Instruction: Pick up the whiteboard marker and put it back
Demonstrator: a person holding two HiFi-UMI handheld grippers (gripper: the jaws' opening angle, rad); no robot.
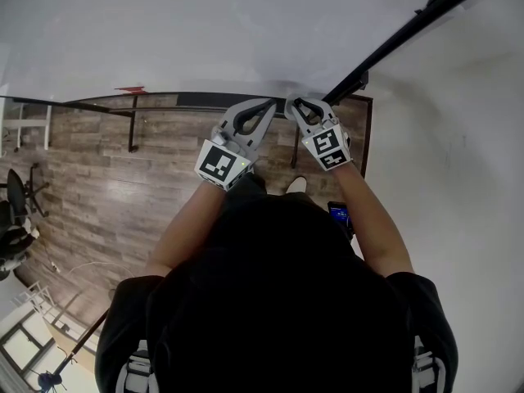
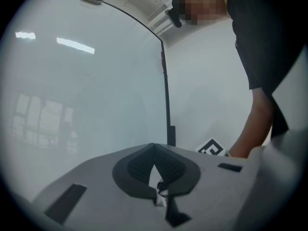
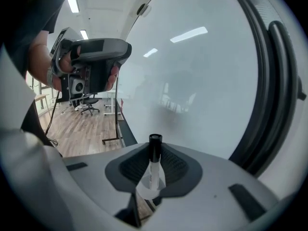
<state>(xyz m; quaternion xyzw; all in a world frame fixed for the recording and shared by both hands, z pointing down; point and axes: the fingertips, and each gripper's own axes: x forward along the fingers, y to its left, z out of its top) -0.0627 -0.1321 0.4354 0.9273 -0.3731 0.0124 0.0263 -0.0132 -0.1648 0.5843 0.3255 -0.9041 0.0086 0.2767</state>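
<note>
Between the pads of the right gripper (image 3: pixel 154 150) sits the whiteboard marker (image 3: pixel 153 172), clamped tight. Its white barrel lies along the jaws w/ the black cap poking out past the tips toward the whiteboard (image 3: pixel 202 90). Board face is close ahead of that gripper. The dark frame edge (image 3: pixel 269 85) runs just off its right side, so little room there. More room to its left and below, where the ledge (image 3: pixel 126 131) along the board's bottom edge gives way to wood floor (image 3: pixel 82 124). The left gripper (image 2: pixel 154 148) is on that left side, near but apart, jaws pinched together on nothing, also facing the board. Head view shows both grippers side by side at the board's lower edge, but the marker can't be made out there; only the right gripper view shows it. That view also gets the hand (image 3: pixel 57 71) on the left gripper and an office chair (image 3: pixel 89 102) well off to the left. Left gripper view adds the person's forearm (image 2: pixel 255 124).
</note>
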